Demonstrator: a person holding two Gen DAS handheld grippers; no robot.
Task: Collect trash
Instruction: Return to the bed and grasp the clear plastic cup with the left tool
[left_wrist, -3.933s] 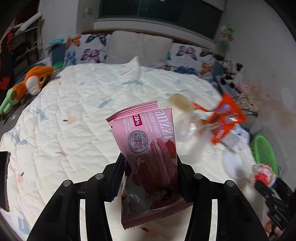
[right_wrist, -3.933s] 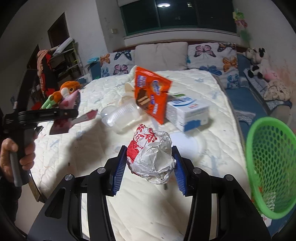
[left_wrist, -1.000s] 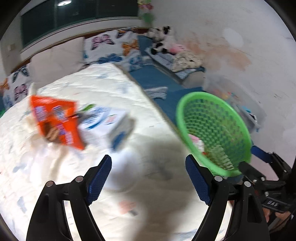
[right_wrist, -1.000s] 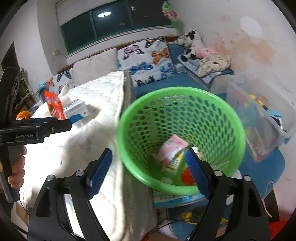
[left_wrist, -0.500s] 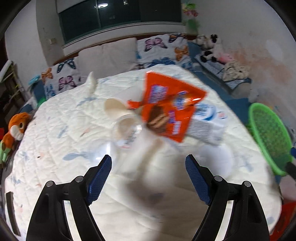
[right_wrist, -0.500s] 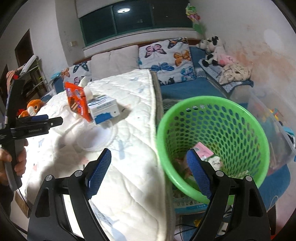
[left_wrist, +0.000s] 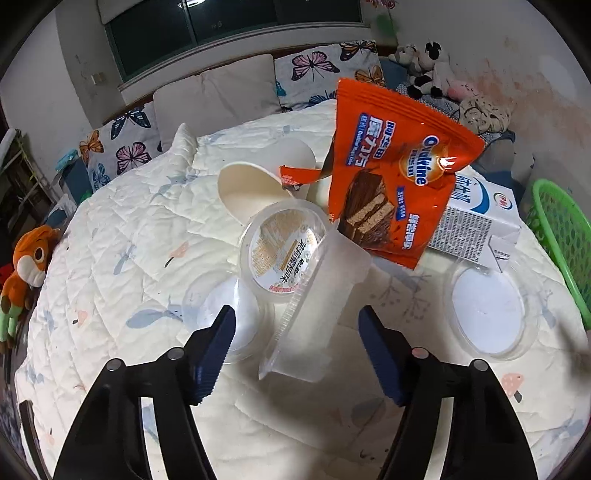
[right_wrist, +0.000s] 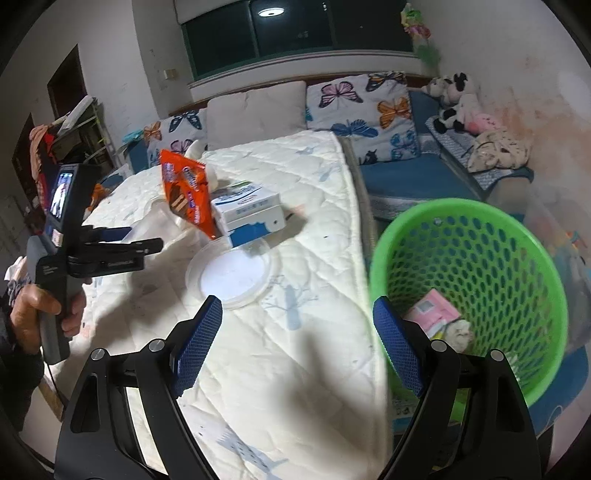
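The green basket sits off the bed's edge, just past the right finger of the right gripper. Inside it lie a pink wrapper and a crumpled pale ball of paper. The right gripper's fingers stand wide apart and hold nothing. Ahead of its left finger a flat clear lid lies on the white quilt, and farther out are a white and blue milk carton and an orange snack bag leaning on it. The left gripper has its fingers closing in, with a clear plastic cup lying on its side between them; the pads do not touch it yet. A round tub with a printed label sits in the cup's mouth, just ahead of the fingers. Behind it stands an empty cream paper cup, tipped over. Only the left camera shows these cups up close, plus a second clear lid by the left finger. Only the right camera shows what is in the basket, and the person's hand holding the left gripper's handle.
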